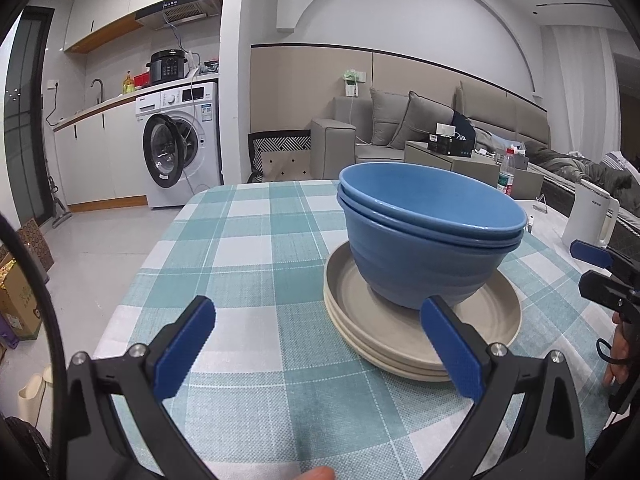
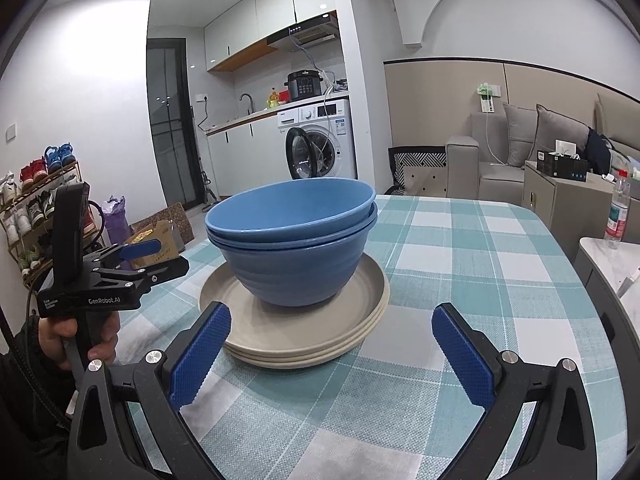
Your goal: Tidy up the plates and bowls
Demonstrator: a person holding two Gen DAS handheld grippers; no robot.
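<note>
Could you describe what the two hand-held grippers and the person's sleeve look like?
Each hand-held gripper, left and right, has a black frame with silver bolts and blue textured finger pads. The left one's body reads "GenRobot.AI" in white, and a black cable hangs beside it. The sleeve is dark.

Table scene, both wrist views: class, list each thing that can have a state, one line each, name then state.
Bowls: two blue, nested, upright, standing on the plates.
Plates: beige, stacked flat on the tablecloth.
Left claw: open, empty, short of the stack.
Right claw: open, empty, short of the stack.
Washer door: open.
Bottle: upright, capped.
</note>
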